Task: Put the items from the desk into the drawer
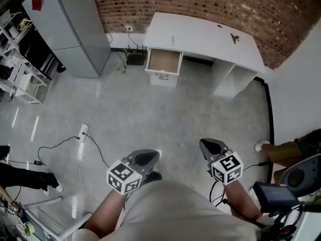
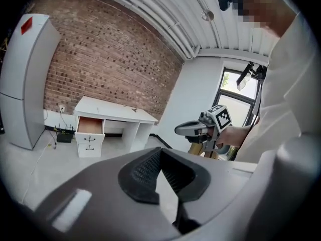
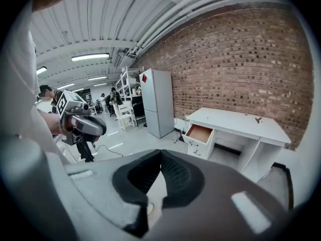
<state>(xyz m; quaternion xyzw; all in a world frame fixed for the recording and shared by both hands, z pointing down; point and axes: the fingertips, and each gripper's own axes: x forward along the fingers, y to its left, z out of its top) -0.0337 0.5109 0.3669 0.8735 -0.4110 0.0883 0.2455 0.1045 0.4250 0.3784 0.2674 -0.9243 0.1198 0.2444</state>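
The desk stands against the brick wall, well away from the person. Its drawer is pulled open at the desk's left end and shows a bare brown bottom. A small dark item lies on the desk top near the right end; its shape is too small to make out. A tiny speck lies on the desk behind it, nearer the wall.

The left gripper and the right gripper are held low in front of the person, far from the desk, both pointing toward it over the floor. Each has its jaws closed tip to tip, with nothing between them.

A grey fridge stands left of the desk, along the same wall. A power strip with its cable lies on the floor between the fridge and the left gripper.
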